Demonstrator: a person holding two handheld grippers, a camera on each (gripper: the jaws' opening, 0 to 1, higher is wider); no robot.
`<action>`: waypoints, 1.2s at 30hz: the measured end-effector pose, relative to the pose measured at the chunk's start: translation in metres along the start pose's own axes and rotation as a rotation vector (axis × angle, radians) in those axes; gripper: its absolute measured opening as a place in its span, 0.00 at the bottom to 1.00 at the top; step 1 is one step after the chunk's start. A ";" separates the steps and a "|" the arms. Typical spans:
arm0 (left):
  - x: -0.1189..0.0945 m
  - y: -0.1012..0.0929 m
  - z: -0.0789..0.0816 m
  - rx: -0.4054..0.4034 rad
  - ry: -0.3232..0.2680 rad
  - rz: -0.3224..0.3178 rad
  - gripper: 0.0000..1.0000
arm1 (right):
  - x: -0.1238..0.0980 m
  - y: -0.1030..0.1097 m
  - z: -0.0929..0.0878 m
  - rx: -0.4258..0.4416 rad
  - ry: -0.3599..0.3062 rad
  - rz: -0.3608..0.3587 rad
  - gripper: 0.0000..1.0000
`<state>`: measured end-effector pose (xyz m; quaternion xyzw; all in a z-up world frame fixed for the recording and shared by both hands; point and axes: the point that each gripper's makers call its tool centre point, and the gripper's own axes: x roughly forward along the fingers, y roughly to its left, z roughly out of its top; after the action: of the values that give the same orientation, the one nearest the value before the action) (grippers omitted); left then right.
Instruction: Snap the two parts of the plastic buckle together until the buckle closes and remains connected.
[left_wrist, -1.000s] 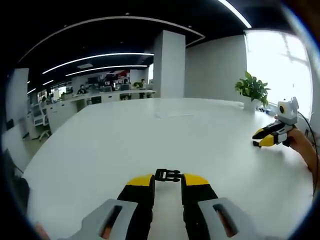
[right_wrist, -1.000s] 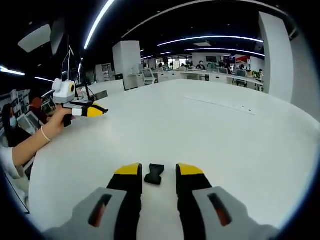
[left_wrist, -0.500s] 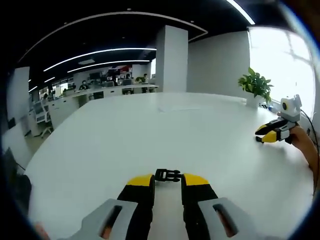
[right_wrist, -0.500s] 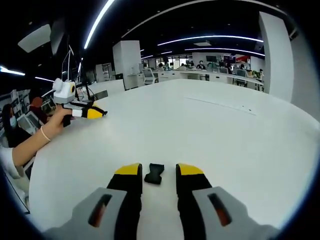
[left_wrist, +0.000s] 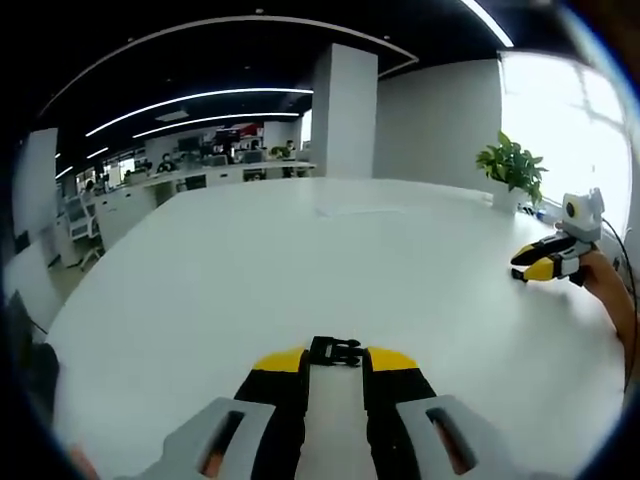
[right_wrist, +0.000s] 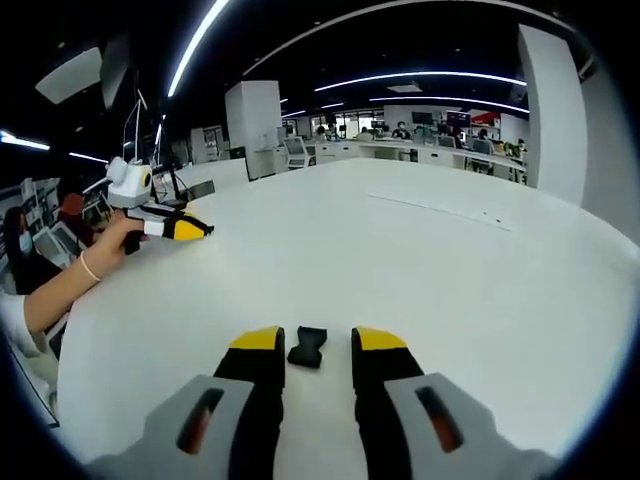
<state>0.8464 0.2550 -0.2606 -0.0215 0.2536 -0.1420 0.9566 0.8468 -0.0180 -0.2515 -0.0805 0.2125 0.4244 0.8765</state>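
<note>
two buckle halves, two open grippers, nothing joined yet

left gripper view: left gripper (left_wrist: 335, 362) sits low centre of the frame, jaws parted, holding nothing. the pronged buckle half (left_wrist: 335, 351) lies on the white table (left_wrist: 250, 260) right at the yellow tips, between them; contact with the jaws can't be told. the right gripper (left_wrist: 535, 265) shows at the right edge, held in a hand (left_wrist: 605, 290), near a potted plant (left_wrist: 510, 175).

right gripper view: the right gripper (right_wrist: 318, 342) has jaws parted and empty. the socket buckle half (right_wrist: 307, 346) lies flat between the tips, slightly left of centre, apart from both. the left gripper (right_wrist: 175, 228) shows at mid left.

risks, as judgement:
- the halves lie well apart; each must be lifted and aligned, and a skewed grip would keep prongs from entering the socket.
- closing on small, flat parts may flick them away across the smooth table.
- a partial push could leave the buckle looking shut but unlatched.

writing: none legible on buckle, grippers or table.
</note>
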 end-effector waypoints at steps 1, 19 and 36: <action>0.000 0.000 0.000 0.001 0.001 0.001 0.20 | 0.000 0.000 0.000 0.000 0.000 0.000 0.25; -0.002 0.003 0.008 -0.005 -0.028 0.003 0.36 | 0.002 -0.003 0.002 0.001 0.005 0.001 0.25; -0.001 0.015 0.034 -0.116 -0.207 0.009 0.99 | 0.008 -0.016 0.006 0.051 0.024 -0.077 0.80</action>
<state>0.8662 0.2684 -0.2318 -0.0903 0.1612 -0.1200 0.9754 0.8662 -0.0203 -0.2502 -0.0715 0.2303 0.3839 0.8913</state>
